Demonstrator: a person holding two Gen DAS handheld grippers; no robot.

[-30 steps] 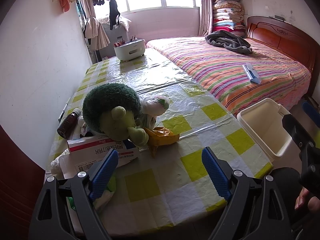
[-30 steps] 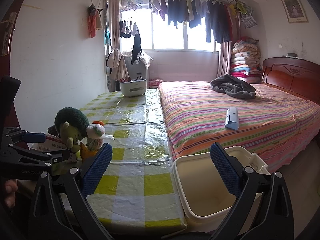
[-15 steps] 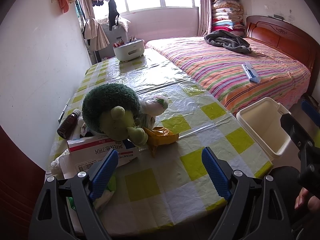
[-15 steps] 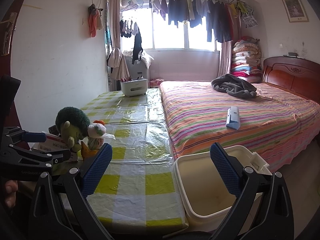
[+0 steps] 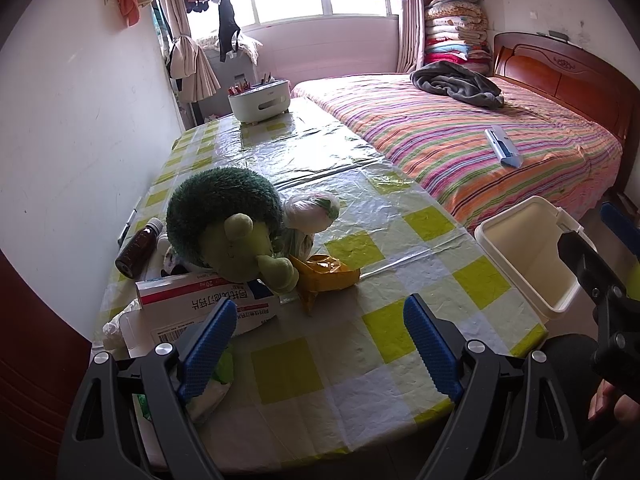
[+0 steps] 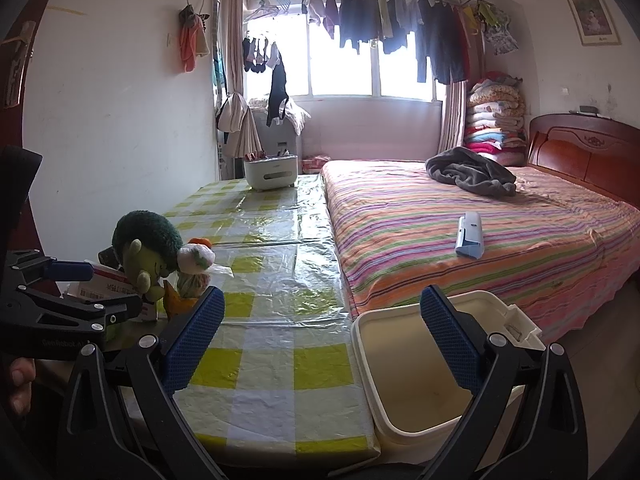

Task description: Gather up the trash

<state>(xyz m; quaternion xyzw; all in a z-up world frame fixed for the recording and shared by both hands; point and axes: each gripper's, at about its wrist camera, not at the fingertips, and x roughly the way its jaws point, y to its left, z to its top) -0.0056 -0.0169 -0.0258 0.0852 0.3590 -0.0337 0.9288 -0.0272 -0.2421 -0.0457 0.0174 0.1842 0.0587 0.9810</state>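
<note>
My left gripper [image 5: 316, 336] hangs over the near end of the table [image 5: 400, 344], its 2 fingers spread with nothing between them. Just ahead of my left finger lies a medicine box [image 5: 204, 304], and a plush toy [image 5: 228, 228] sits partly on it. A bottle [image 5: 138, 248] lies left of the toy, a bagged bundle [image 5: 312, 212] behind and right of it, and a crumpled wrapper [image 5: 326, 274] right of the box. A storage caddy [image 5: 260, 100] stands at the table's far end. The bed [image 6: 460, 232] runs along the table's right side. My right gripper [image 6: 320, 340] hangs spread over the bin [image 6: 400, 368], which stands off the table's near right corner, before the bed.
</note>
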